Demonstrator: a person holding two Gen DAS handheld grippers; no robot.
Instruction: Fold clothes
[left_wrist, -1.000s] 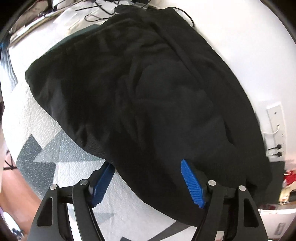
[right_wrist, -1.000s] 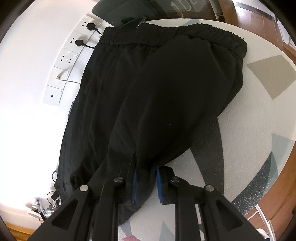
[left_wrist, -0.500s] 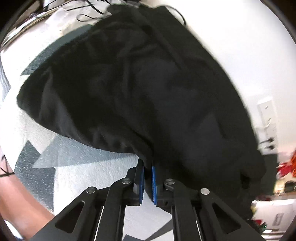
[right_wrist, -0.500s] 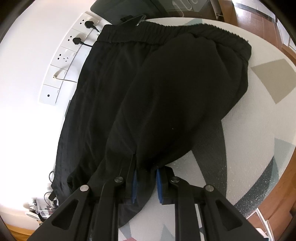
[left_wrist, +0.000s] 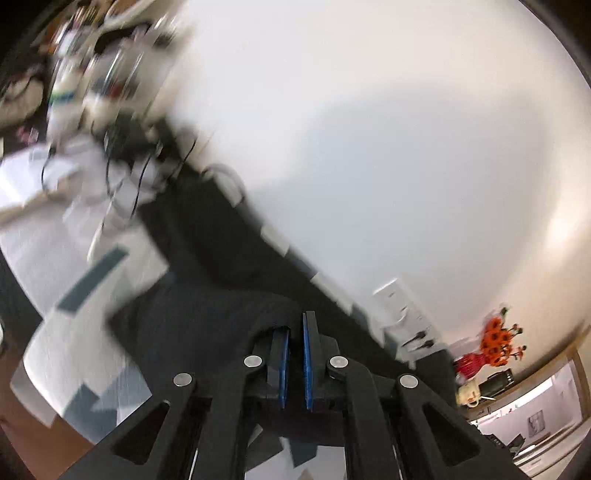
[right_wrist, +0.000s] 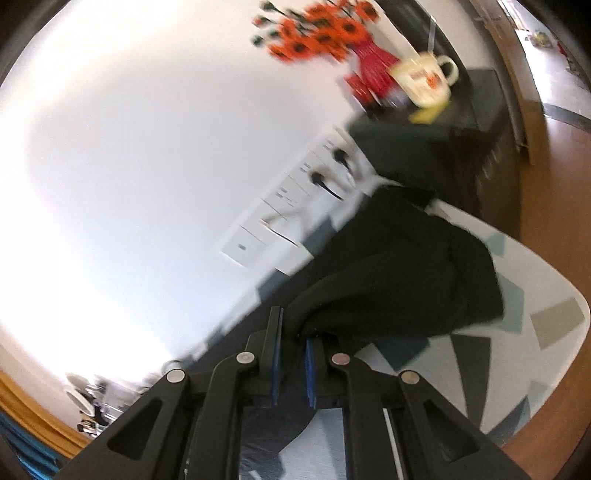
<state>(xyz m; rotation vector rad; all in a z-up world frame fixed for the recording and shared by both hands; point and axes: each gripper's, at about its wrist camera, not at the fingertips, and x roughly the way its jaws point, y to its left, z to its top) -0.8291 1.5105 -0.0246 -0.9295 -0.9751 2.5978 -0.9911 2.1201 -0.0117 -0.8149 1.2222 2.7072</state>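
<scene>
- The left gripper (left_wrist: 294, 334) has its blue pads nearly together, clenched on a raised ridge of the black trousers (left_wrist: 207, 325); the cloth arches up to the finger tips and drapes away toward 9 o'clock in the left wrist view.
- The right gripper (right_wrist: 293, 330) is likewise clamped on the same garment: dark fabric sits between its two pads, and the bulk of it spreads away toward 2 o'clock.
- The trousers lie mostly on the patterned table (right_wrist: 554, 332), set close to the white wall (left_wrist: 369, 129); only the pinched edge is lifted.
- Both views are tilted up and motion-blurred, taking in far more wall than table, so I judge the step in hand to be the lift-and-carry part of a fold, with both held points raised off the surface.
- In the right wrist view wall sockets (right_wrist: 295, 192) sit at about 11 o'clock from the cloth, and a vase of orange flowers (right_wrist: 325, 33) with a mug (right_wrist: 424, 79) at 12 to 1 o'clock.
- The next move probably calls for carrying both held points together over the resting part, keeping them level and evenly spaced, then lowering so the edges line up before letting go.
- Blur hides exactly which edge is pinched.
</scene>
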